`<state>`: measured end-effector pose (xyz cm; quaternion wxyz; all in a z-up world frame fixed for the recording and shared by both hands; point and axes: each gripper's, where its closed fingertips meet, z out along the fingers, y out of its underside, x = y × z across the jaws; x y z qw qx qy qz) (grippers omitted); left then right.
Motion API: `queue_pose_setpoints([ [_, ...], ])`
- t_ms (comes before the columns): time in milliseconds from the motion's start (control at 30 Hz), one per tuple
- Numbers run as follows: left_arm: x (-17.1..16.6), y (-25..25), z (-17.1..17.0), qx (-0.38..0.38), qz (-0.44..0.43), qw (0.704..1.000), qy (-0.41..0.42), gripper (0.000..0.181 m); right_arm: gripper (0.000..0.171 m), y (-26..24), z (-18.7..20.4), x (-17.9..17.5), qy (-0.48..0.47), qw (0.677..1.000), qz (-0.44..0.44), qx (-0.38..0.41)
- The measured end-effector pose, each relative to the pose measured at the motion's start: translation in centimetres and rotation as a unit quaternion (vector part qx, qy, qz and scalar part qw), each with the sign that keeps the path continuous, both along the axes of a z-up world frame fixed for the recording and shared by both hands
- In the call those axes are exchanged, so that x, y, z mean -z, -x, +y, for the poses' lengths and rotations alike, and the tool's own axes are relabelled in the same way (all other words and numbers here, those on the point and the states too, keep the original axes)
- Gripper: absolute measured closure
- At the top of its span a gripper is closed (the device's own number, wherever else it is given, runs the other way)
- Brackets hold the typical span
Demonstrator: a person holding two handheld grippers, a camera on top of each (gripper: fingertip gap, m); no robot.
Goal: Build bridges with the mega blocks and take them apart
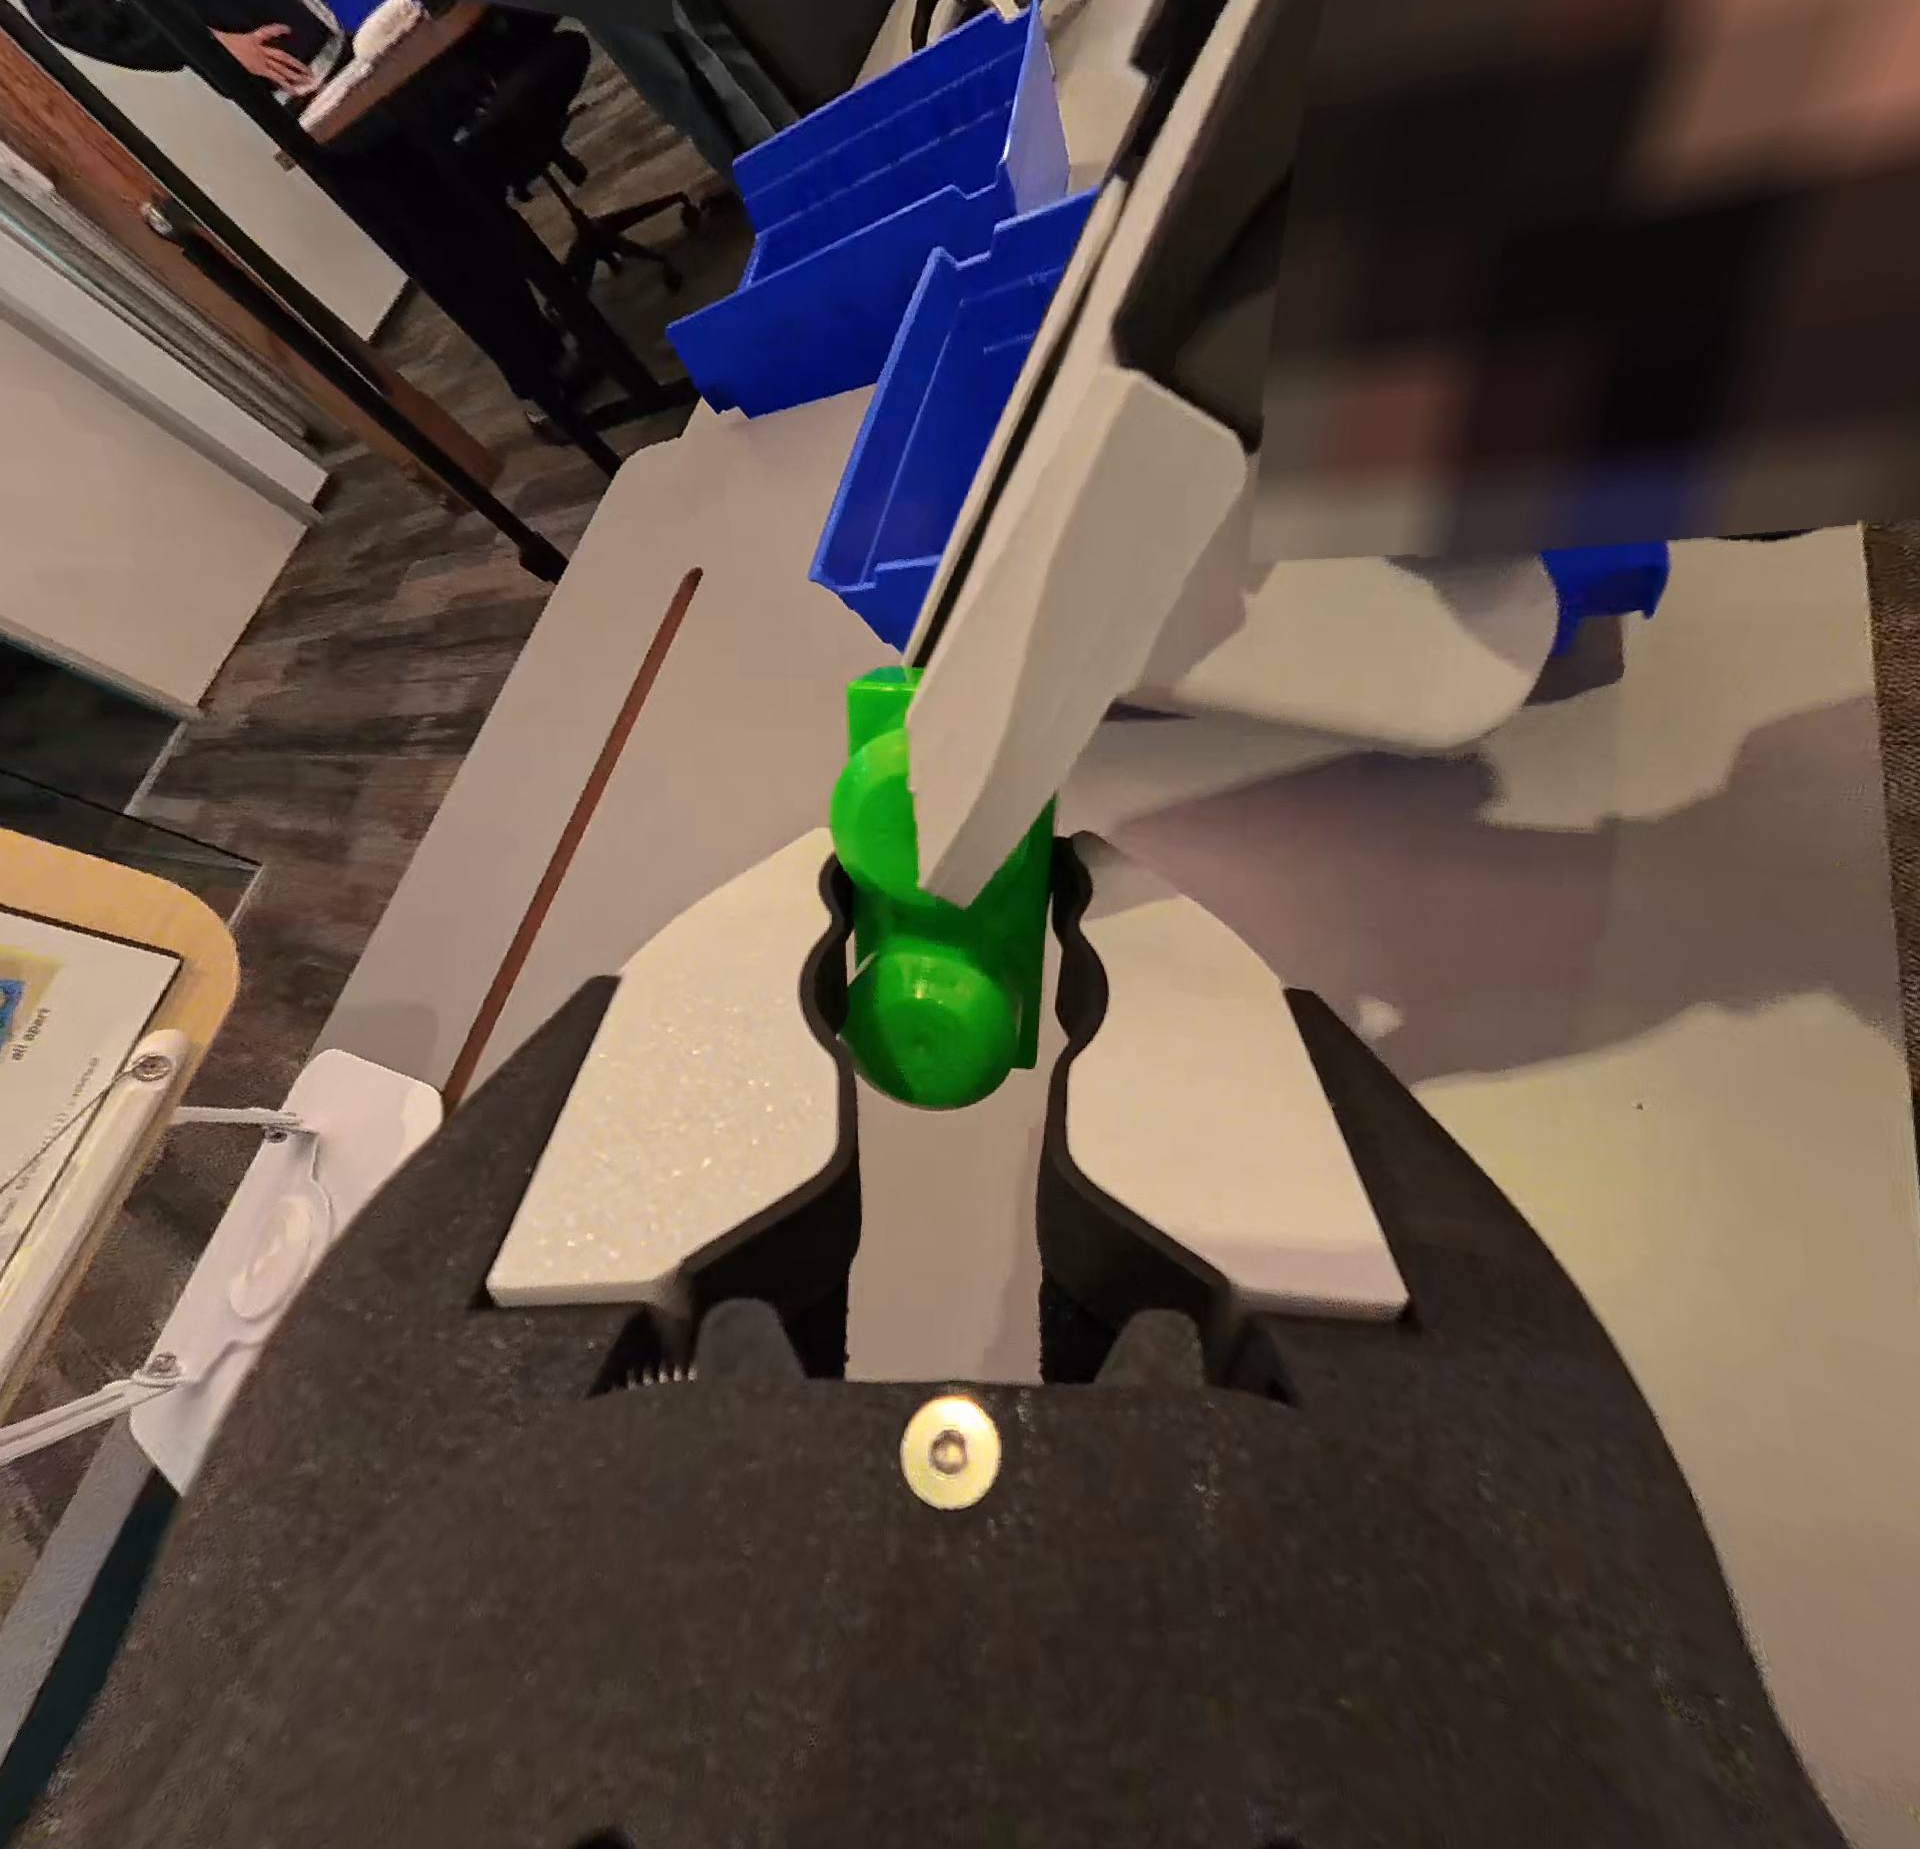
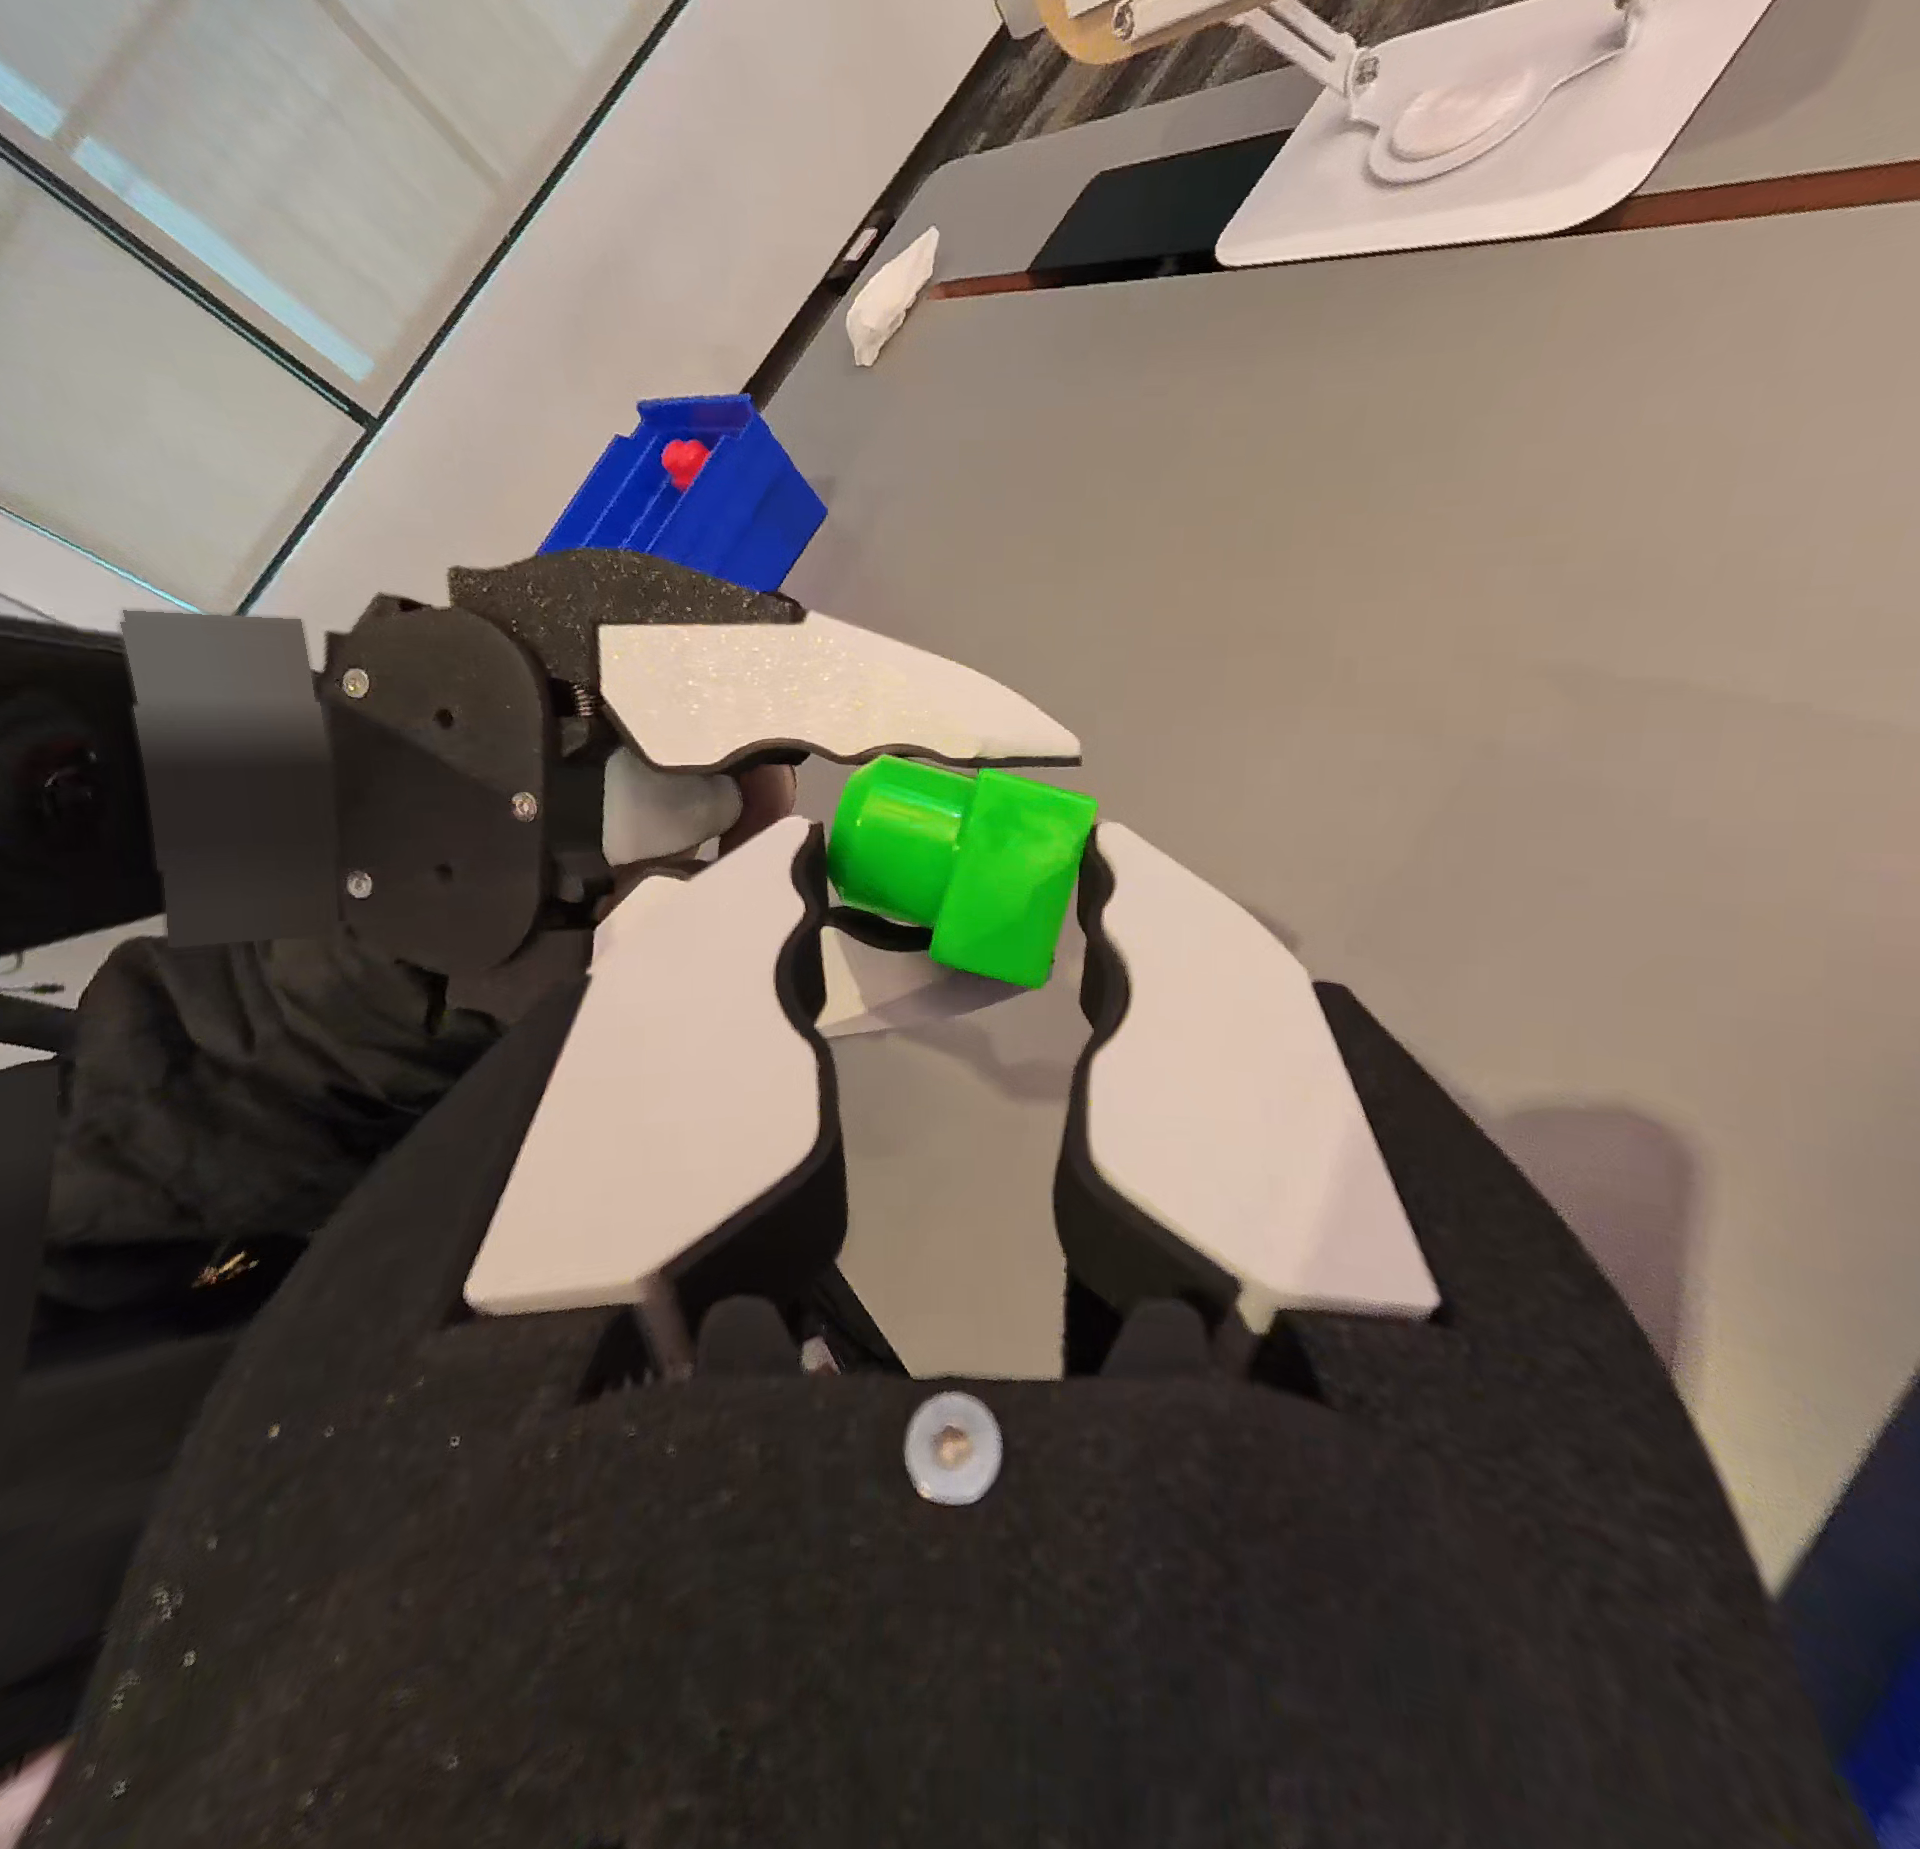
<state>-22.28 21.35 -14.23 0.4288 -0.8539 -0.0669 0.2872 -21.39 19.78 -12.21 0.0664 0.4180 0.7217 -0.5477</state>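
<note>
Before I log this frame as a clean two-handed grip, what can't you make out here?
- Left wrist view: the right gripper's finger covers the middle of the green block.
- Right wrist view: whether the right gripper pinches the block or just brackets it.
- Right wrist view: the red piece in the blue bin is too small to identify.

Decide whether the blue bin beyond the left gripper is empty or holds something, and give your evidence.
Not empty. In the right wrist view a small red piece shows inside the blue bin; the bin's lower part is hidden behind the left gripper.

Soft, even indoor light, faint shadows on the grey table [image 2: 1455, 656], fisheye-bent edges, motion blur upper right.
</note>
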Motion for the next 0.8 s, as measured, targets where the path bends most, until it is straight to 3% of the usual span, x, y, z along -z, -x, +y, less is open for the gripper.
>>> queue_pose_setpoints([
  [133,-0.1,-0.2,-0.2,-0.006,-0.002,1.0,-0.014,0.143,0.126,0.2,1.3,-0.5,0.005,1.0,0.008,0.006],
  [200,0.0,-0.5,-0.9,-0.011,-0.014,1.0,-0.023,0.14,0.126,1.1,4.2,-1.1,0.007,0.999,0.021,0.032],
  [367,1.1,-1.3,-5.6,-0.03,-0.077,0.995,-0.053,0.141,0.125,5.9,19.8,3.4,-0.108,0.976,0.008,0.187],
  [467,1.6,-1.4,-9.3,-0.054,-0.112,0.989,-0.075,0.142,0.126,7.1,25.8,7.1,-0.114,0.964,-0.029,0.237],
  [567,1.2,-1.5,-13.3,-0.085,-0.14,0.981,-0.106,0.143,0.125,7.8,28.2,9.4,-0.133,0.955,-0.024,0.266],
  [633,0.3,-2.1,-16.0,-0.097,-0.164,0.972,-0.135,0.143,0.109,8.1,28.9,9.9,-0.161,0.948,-0.011,0.275],
  [733,-2.0,-3.3,-21.4,-0.127,-0.173,0.961,-0.174,0.142,0.108,8.0,28.1,8.6,-0.151,0.953,0.01,0.262],
  [800,-3.9,-3.8,-26.7,-0.171,-0.143,0.958,-0.181,0.142,0.11,7.6,26.9,6.3,-0.133,0.956,0.061,0.253],
])
